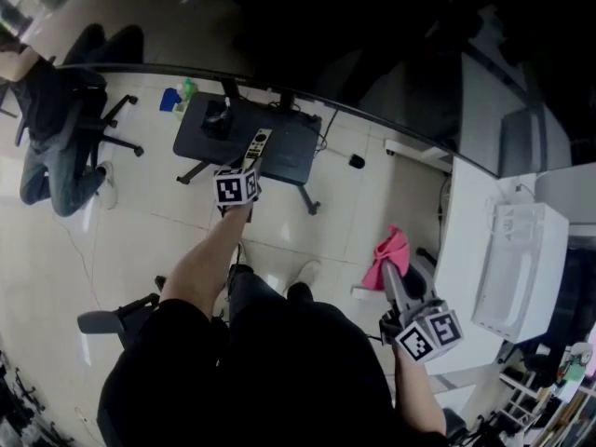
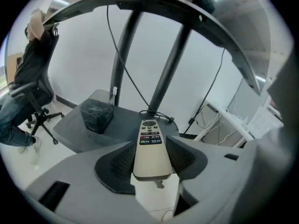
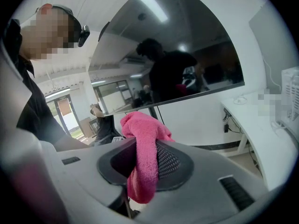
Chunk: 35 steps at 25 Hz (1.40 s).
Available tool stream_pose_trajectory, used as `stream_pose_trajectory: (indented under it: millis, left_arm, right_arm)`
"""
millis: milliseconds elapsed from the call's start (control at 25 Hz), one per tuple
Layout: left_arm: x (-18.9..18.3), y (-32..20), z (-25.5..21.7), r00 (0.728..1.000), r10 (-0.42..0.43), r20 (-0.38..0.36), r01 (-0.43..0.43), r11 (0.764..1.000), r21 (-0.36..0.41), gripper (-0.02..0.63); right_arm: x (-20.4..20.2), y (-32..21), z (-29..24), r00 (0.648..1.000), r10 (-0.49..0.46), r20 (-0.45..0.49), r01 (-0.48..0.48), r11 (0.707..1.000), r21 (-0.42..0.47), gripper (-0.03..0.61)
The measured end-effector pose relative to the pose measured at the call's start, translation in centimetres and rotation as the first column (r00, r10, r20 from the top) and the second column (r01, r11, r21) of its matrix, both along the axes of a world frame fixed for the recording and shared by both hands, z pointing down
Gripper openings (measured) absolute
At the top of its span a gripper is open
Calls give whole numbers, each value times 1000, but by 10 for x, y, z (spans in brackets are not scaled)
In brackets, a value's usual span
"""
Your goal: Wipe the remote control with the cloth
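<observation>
A slim beige remote control with coloured buttons lies lengthwise between the two dark pads of my left gripper, which is shut on it. In the head view that left gripper holds the remote control out over a dark grey table. My right gripper is shut on a pink cloth that bunches above the jaws and hangs below them. In the head view the pink cloth sticks out of the right gripper, low at my right side, well apart from the remote.
A dark box stands on the grey table, with cables behind it. A white desk with a white device is at the right. A person sits on an office chair at the far left. White floor lies below.
</observation>
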<state>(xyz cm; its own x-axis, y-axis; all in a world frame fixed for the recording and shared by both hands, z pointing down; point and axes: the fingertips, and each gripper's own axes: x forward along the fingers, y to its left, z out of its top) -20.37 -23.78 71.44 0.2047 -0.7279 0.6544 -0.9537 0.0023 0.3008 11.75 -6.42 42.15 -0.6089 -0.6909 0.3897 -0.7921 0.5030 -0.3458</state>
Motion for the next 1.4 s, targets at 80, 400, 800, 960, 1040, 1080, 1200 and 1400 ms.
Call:
stream_pose_trajectory:
  millis: [80,400,800,960,1040,1080,1200,1400]
  left_arm:
    - [-9,-13,23,999,-22,45,24,999,-30,209]
    - [-21,-26,78,981,-30,193,58,989,-137,209]
    - [-21,-19,114,962,59,266,12,966,-257,212]
    - [-23,-16,111,964,61,259,8,966,-260,212]
    - [-26,-14,107,962,60,266,10,967,-253,215]
    - [-27,-12,103,962,54,268,14,970,-243,215]
    - [-32,1,86,968,10,252,47,975,-219,219]
    - [-15,26,51,982,31,187,2,985,-171,219]
  right_arm:
    - [7,2,7,999,16,-27,-17,999,-30,95]
    - [22,12,29,996,5,-86,-15,993,-118,95]
    - [25,14,40,996,-2,-84,-10,990,-143,95]
    - [26,17,39,997,1,-81,-12,991,-137,95]
    - [25,18,38,997,1,-77,-11,992,-129,95]
    - [26,18,36,997,0,-75,-10,992,-125,95]
    - [32,16,32,998,1,-61,-7,994,-106,95]
    - [51,12,26,994,74,-80,-77,996,-42,95]
